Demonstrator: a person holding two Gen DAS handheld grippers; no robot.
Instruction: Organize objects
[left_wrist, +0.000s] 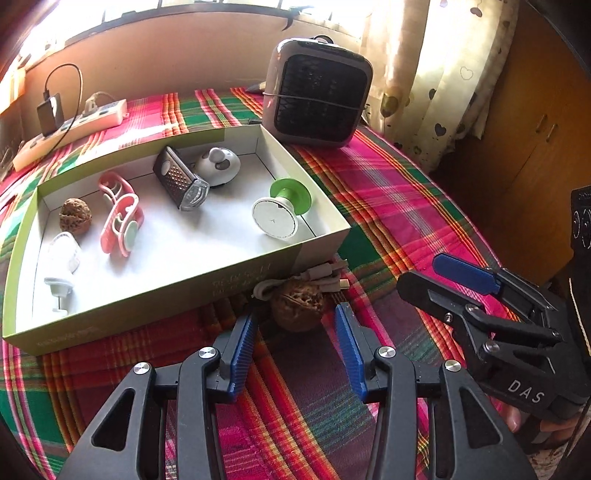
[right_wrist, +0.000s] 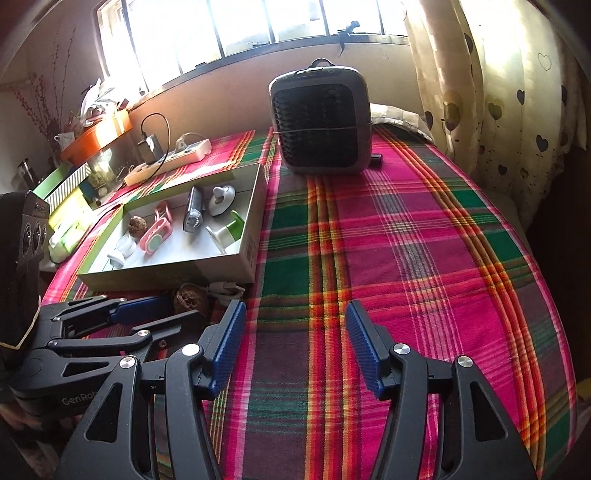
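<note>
Walnut (left_wrist: 297, 308) just ahead of left gripper (left_wrist: 297, 326) jaws (spread, empty), on cloth.

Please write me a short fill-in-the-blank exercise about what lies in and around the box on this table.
1. The walnut outside the box lies beside a coiled ____.
2. A second walnut lies ____ the box.
3. The left tool is open, with its fingers on either side of the ____.
4. The spool in the box has a ____ end.

Missing words: cable; inside; walnut; green
</note>
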